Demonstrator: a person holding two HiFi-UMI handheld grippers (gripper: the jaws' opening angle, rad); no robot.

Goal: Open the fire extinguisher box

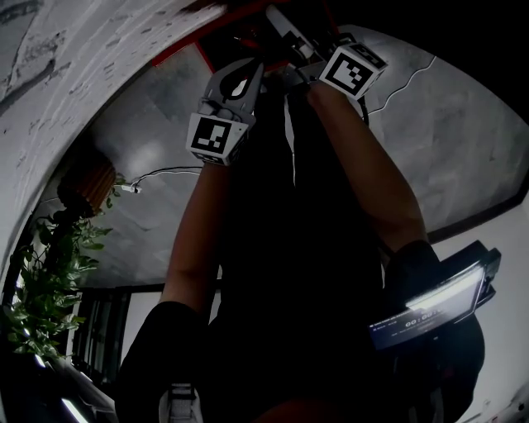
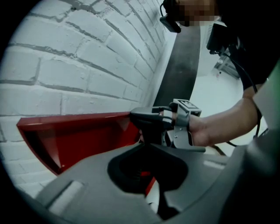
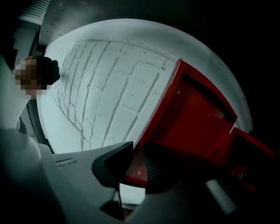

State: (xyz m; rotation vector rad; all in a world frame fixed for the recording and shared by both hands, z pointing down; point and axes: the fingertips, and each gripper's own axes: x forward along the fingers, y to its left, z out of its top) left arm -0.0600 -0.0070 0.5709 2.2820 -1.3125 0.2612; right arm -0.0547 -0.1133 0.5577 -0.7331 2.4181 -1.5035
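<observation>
The red fire extinguisher box (image 3: 192,118) hangs on a white brick wall (image 3: 109,87). My right gripper (image 3: 138,162) is shut on the lower edge of the box's red door, with a black pad (image 3: 111,164) on one side and a ribbed pad on the other. In the left gripper view the box (image 2: 78,135) stands out from the bricks and the right gripper (image 2: 146,127) sits at its near corner, a hand behind it. My left gripper (image 2: 148,148) is just below it, its fingertips together. In the head view both grippers (image 1: 256,66) (image 1: 277,21) reach the red box edge (image 1: 190,40).
A potted plant (image 1: 50,273) stands at the left by the wall. A thin cable (image 1: 157,175) lies on the grey floor. A device with a lit screen (image 1: 438,301) hangs at the person's right side. The person's dark clothing fills the middle of the head view.
</observation>
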